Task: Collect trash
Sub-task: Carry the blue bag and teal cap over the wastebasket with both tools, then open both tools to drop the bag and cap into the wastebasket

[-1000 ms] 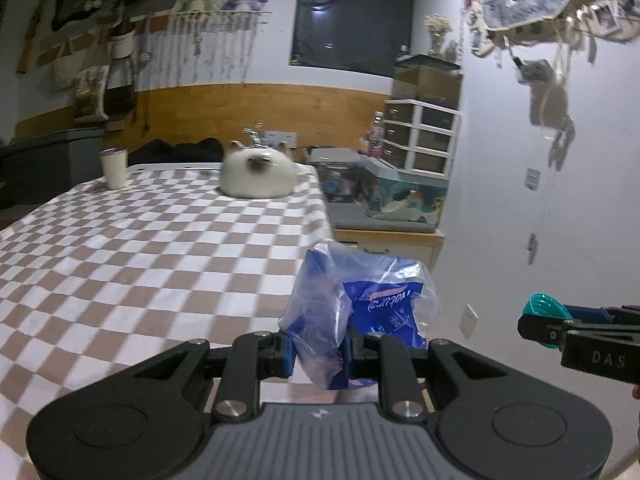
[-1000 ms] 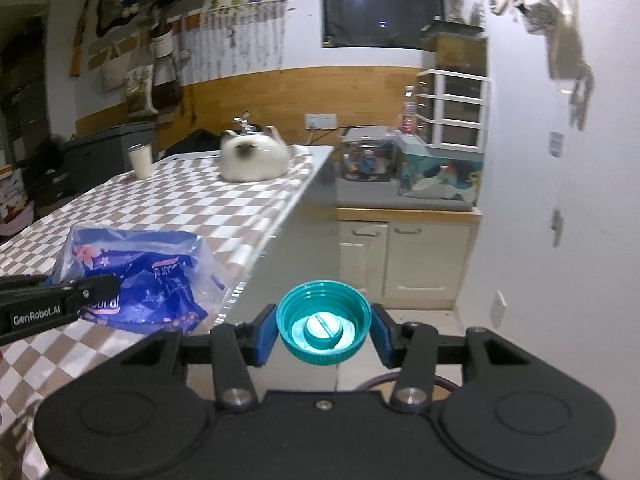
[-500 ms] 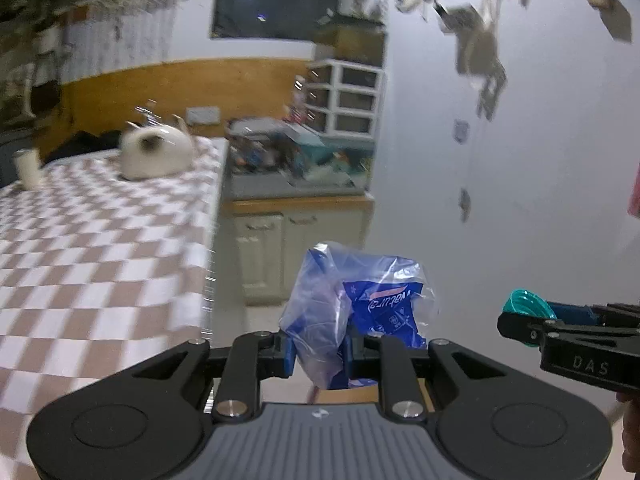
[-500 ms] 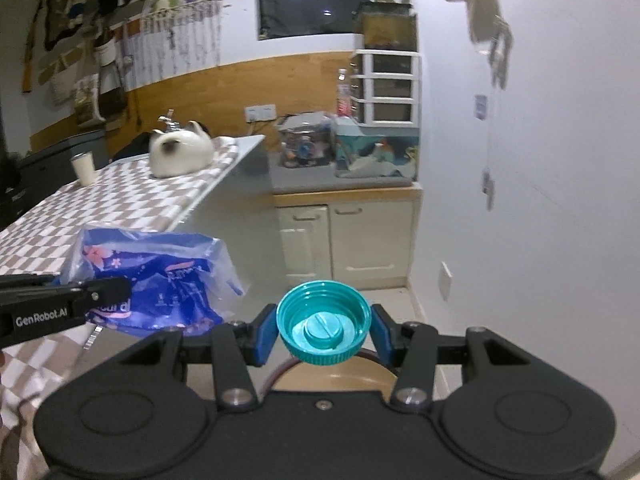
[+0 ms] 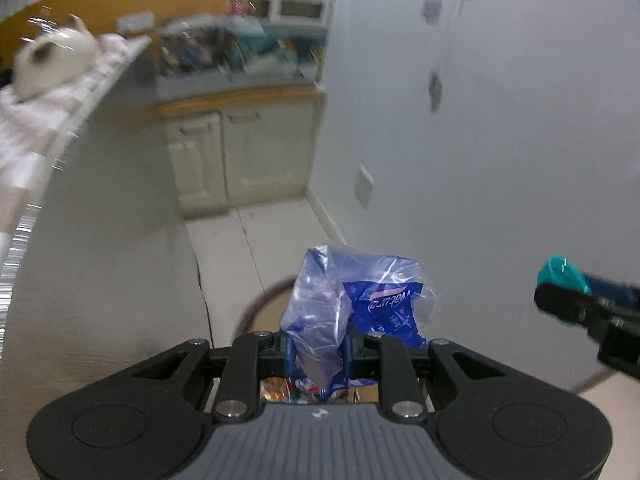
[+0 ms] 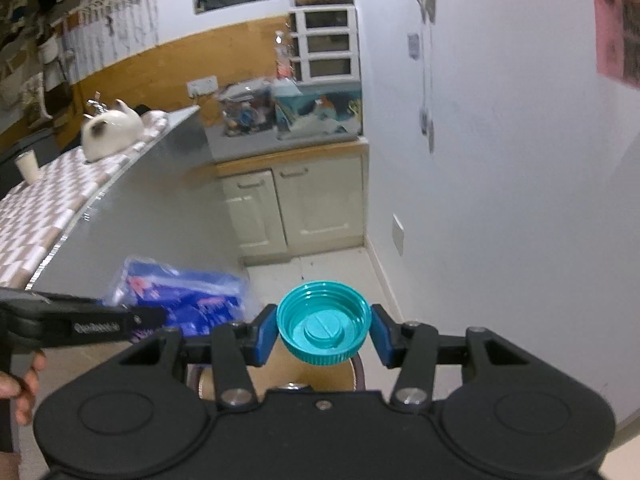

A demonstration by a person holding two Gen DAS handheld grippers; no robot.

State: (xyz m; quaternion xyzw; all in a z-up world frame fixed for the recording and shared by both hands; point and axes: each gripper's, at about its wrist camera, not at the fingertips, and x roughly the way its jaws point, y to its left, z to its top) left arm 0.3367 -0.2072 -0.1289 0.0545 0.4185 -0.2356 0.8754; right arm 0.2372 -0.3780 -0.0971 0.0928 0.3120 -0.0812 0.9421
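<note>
My left gripper (image 5: 318, 350) is shut on a crumpled blue and clear plastic wrapper (image 5: 356, 304), held in the air over a round brown bin (image 5: 256, 312) on the floor. The wrapper also shows in the right wrist view (image 6: 180, 296). My right gripper (image 6: 324, 334) is shut on a teal bottle cap (image 6: 323, 334), its hollow side up, above the same bin (image 6: 320, 372). In the left wrist view the cap (image 5: 562, 274) hangs at the right, level with the wrapper.
The checkered table (image 6: 48, 208) with a white cat (image 6: 108, 134) and a cup (image 6: 28, 164) lies to the left. Cream cabinets (image 6: 296, 208) with a cluttered top stand ahead. A white wall (image 6: 500, 200) runs along the right.
Both grippers have swung right and tilted down, away from the table toward the floor. The bin has come into view beneath them. Both still hold their items.
</note>
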